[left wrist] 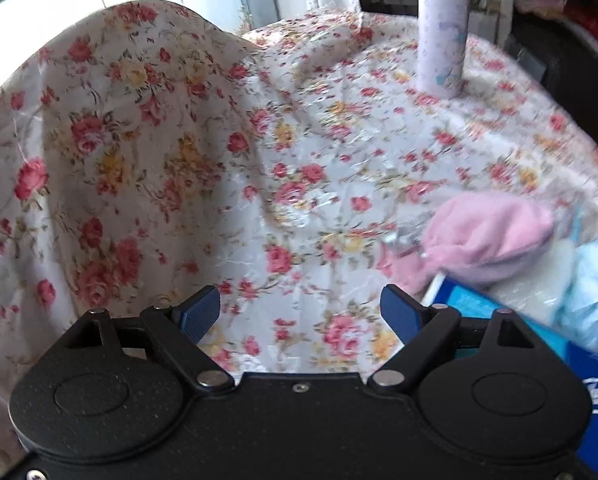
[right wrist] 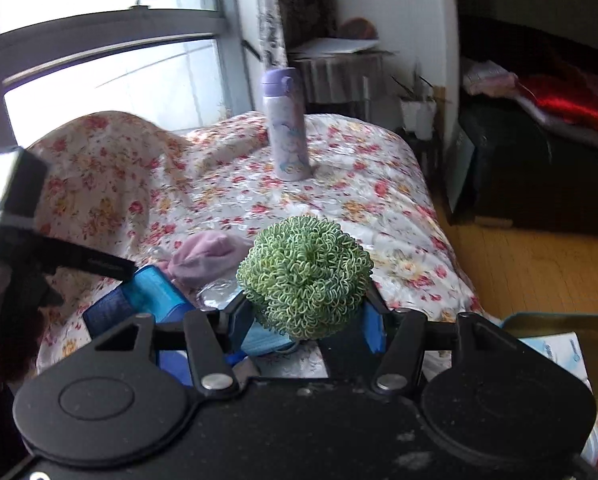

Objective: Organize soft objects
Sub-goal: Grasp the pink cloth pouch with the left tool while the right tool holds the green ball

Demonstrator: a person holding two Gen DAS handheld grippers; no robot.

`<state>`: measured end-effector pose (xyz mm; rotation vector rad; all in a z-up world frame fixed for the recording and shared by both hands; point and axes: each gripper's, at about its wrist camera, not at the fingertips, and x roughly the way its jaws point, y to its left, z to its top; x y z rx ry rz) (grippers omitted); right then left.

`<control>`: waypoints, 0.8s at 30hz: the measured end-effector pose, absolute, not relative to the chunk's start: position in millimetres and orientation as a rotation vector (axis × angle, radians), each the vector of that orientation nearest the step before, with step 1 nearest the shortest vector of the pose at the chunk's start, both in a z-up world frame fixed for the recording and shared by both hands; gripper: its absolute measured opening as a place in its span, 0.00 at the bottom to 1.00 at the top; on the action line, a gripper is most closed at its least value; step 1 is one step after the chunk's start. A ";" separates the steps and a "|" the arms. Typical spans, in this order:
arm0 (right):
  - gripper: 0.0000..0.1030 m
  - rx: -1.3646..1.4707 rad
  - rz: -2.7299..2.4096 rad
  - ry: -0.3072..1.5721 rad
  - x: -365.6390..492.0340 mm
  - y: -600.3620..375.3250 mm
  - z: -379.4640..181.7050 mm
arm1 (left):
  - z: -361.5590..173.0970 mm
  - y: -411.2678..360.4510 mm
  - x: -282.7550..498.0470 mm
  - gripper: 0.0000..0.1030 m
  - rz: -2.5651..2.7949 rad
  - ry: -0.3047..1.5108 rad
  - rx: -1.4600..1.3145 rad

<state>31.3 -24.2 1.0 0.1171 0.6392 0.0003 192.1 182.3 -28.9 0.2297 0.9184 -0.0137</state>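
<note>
On the floral tablecloth [left wrist: 339, 152], the left gripper [left wrist: 301, 312] hangs with its blue-padded fingers [left wrist: 201, 310] spread wide, nothing between them, just cloth below. Right of it lies a pink soft cloth [left wrist: 491, 236], bunched, with a blue box [left wrist: 539, 336] near it and crinkled clear plastic and light blue stuff at that box, blurred. Lavender bottle [left wrist: 443, 36] stands upright at the far side of the table, well apart from the pile. In the right wrist view the right gripper [right wrist: 307, 320] is clamped on a green curly ball [right wrist: 305, 276], fingers pressing it from both sides, ball held up above the table edge. Behind the ball sits the same pink cloth [right wrist: 207, 260], beside the blue box [right wrist: 151, 300]; a light blue mask-like piece [right wrist: 267, 342] shows just below the ball. The left gripper's black body [right wrist: 15, 200] shows at the left edge. Bottle [right wrist: 285, 124] upright far back. A cloth-draped hump [right wrist: 99, 160] rises at the table's left, what is under it hidden.
</note>
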 end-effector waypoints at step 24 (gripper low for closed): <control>0.55 0.117 0.134 0.573 6.0 -22.1 11.7 | 10.3 145.4 228.6 0.89 -0.094 1.040 0.159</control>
